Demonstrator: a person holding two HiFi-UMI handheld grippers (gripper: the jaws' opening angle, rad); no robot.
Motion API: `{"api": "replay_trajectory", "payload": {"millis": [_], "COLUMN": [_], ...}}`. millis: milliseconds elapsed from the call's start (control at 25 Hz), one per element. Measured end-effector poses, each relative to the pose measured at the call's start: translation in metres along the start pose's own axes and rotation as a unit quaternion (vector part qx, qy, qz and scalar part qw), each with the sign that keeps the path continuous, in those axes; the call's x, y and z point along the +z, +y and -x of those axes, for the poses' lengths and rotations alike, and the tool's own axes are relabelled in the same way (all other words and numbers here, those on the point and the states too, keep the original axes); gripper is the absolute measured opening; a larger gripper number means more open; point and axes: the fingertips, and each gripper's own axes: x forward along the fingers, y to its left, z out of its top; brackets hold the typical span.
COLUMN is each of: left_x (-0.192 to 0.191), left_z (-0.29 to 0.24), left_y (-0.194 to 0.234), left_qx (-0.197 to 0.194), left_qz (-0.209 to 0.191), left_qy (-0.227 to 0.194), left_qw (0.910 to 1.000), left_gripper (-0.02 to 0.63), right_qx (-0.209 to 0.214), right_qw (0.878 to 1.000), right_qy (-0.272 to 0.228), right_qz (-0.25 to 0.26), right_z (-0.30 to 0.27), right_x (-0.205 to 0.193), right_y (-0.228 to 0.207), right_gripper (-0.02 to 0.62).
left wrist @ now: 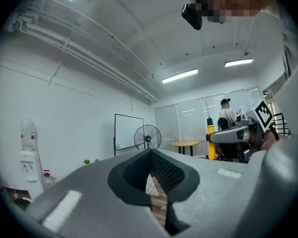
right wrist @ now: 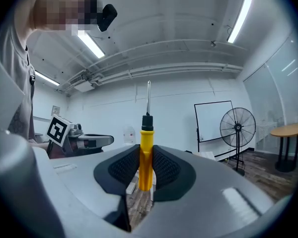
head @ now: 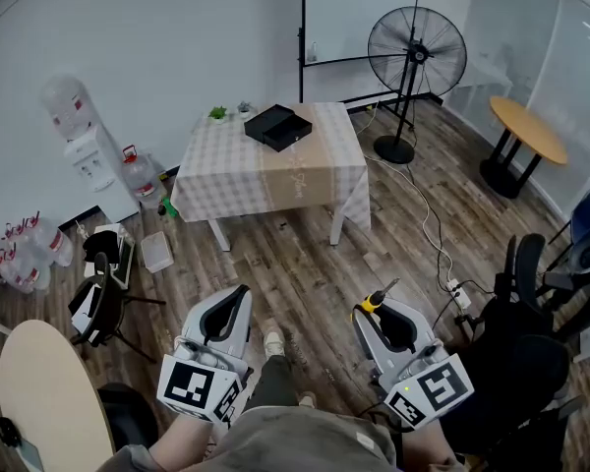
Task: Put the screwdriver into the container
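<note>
The right claw [right wrist: 145, 166] is clamped on the screwdriver [right wrist: 146, 144]. Its two black ribbed pads [right wrist: 165, 168] press the yellow handle from either side. The handle stands upright between them, with its black collar and thin metal shaft rising clear above the claw's tips. In the head view the right claw [head: 378, 310] sits low and right of centre, close to the person's body, and the screwdriver [head: 378, 299] pokes out of its far end, tilted away to the right.

The left claw [left wrist: 151, 178] has its jaws closed together with nothing held; only a sliver of floor shows through the hollow behind the tips. In the head view the left claw [head: 240, 295] sits level with the right one, the two well apart with wooden floor between them.

The container [head: 277, 127], a black open box, lies on the far part of the bench [head: 275, 177], which is covered with a checked cloth. It stands well apart from both claws, across a stretch of floor. A standing fan [head: 416, 51] is to the bench's right, and a whiteboard [head: 360, 14] is behind it against the far wall.
</note>
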Motion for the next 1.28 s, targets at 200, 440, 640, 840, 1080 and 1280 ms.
{"api": "replay_trajectory", "payload": {"millis": [200, 440, 640, 840, 1080, 1280], "left_x": [-0.004, -0.001, -0.005, -0.008, -0.008, -0.020], "left_z": [-0.026, -0.071, -0.117, -0.166, -0.229, -0.278], "left_y": [0.009, 0.044, 0.074, 0.125, 0.199, 0.260], "left_qx": [-0.006, -0.006, -0.018, -0.015, -0.031, -0.036], "left_qz": [0.000, -0.001, -0.011, -0.009, 0.005, 0.003], "left_qy": [0.001, 0.002, 0.007, 0.016, 0.018, 0.029], "left_qw": [1.0000, 1.0000, 0.9998, 0.9997, 0.9993, 0.9989], "left_gripper": [0.000, 0.000, 0.000, 0.000, 0.000, 0.000], "right_qx": [-0.002, -0.004, -0.014, -0.015, -0.013, -0.010], "right_qw": [1.000, 1.000, 0.999, 0.999, 0.996, 0.992], "right_qy": [0.013, 0.019, 0.028, 0.036, 0.052, 0.057], "right_qz": [0.008, 0.001, -0.010, -0.026, -0.064, -0.116], "right_z": [-0.022, -0.069, -0.121, -0.185, -0.280, -0.358], "right_x": [-0.005, -0.002, -0.007, -0.006, -0.006, -0.013], "right_y": [-0.019, -0.049, -0.086, -0.116, -0.150, -0.176], "right_gripper": [0.106, 0.104, 0.104, 0.104, 0.104, 0.104]}}
